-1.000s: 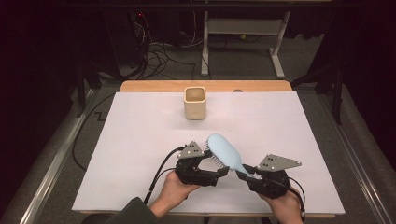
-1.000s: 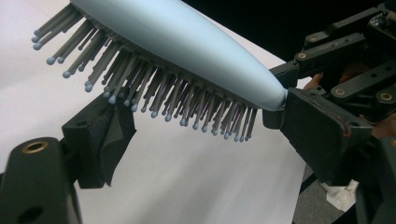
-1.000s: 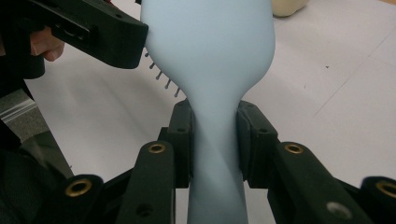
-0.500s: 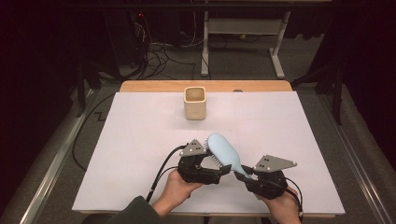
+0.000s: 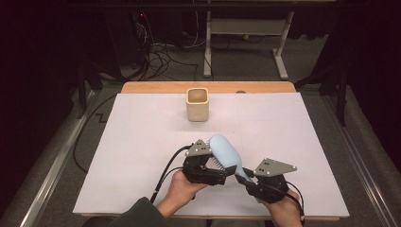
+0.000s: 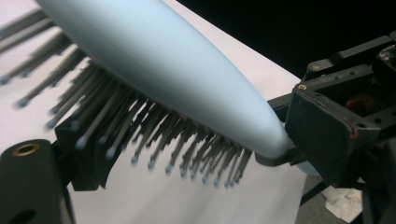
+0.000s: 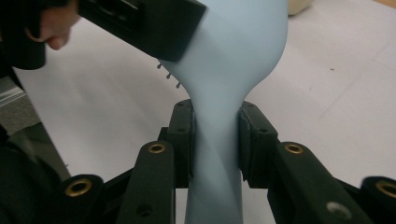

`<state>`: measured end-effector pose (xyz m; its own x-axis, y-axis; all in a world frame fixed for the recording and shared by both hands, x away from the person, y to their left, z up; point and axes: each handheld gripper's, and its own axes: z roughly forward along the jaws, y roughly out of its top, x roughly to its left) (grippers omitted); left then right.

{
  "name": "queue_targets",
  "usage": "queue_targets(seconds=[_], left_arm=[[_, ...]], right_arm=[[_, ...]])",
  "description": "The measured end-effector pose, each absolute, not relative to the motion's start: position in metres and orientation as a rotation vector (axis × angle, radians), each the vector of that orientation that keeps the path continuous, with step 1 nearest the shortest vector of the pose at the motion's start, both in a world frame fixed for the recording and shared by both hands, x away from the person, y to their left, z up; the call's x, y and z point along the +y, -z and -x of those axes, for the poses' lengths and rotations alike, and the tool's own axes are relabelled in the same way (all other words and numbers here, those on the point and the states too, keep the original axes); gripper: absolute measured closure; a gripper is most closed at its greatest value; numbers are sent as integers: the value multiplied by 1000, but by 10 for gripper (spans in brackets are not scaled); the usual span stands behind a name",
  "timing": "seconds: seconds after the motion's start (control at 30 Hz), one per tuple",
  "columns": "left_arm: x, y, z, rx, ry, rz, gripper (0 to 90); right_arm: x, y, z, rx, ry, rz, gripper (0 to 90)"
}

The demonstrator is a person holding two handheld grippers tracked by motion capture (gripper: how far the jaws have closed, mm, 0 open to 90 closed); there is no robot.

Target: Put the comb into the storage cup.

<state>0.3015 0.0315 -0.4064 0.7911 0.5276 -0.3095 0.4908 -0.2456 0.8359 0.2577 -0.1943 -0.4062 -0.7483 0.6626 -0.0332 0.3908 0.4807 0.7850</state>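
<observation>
Hairbrush (image 5: 225, 152) head points up-left, handle clamped in right tongs (image 5: 246, 178); left tongs (image 5: 218, 171) state unclear

Blue hairbrush (image 6: 177, 79), bristles (image 6: 154, 140) downward

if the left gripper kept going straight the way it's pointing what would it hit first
The left gripper points toward the right gripper. It is already at the hairbrush, so it would likely meet the bristles first; exact depth is unclear.
</observation>
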Motion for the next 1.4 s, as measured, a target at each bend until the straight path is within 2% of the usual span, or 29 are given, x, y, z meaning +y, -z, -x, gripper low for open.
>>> queue_targets(seconds=[0.5,1.1,1.4], left_arm=[[28,400,-302,769,-78,-1880,219],[24,399,-305,781,-97,-1911,218],[26,399,-307,806,-66,-1908,230]], right_arm=[[-191,407,-260,2414,-1137,-903,706],[-187,403,-259,2377,-1135,-875,706],[-181,401,-260,2351,-1108,-867,707]])
